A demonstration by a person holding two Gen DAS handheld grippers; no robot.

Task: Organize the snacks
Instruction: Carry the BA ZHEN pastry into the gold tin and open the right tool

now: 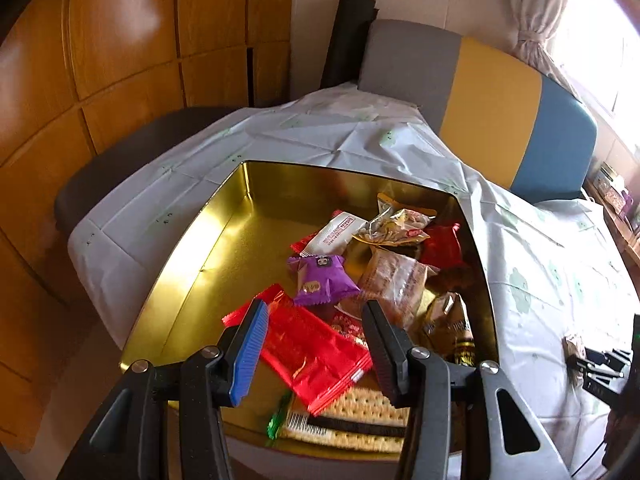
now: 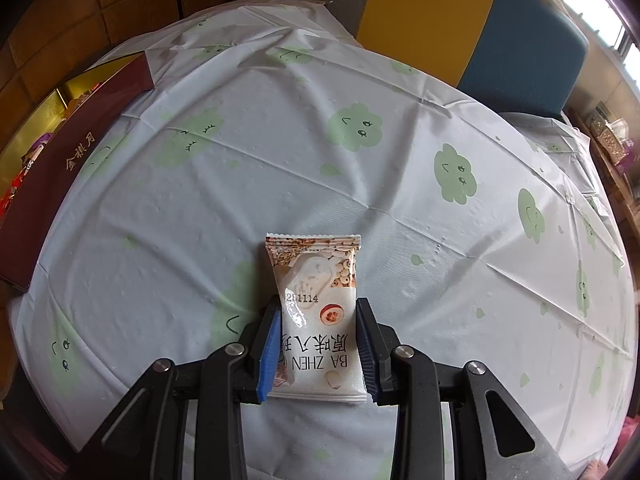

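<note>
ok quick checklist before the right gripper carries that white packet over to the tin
1. Right gripper closed on the white packet: ok, pads press both its sides.
2. Packet lifted off the tablecloth: cannot tell.
3. Tin open with free room: ok, its left half is bare.
4. Left gripper empty: ok, jaws apart, nothing between them.
5. Left gripper out of the way: not ok, it hangs over the tin above the red packet.

One gold tin (image 1: 224,216) holds about ten snack packets; one purple packet (image 1: 322,280); one white packet (image 2: 316,312) on the table (image 2: 400,184).
</note>
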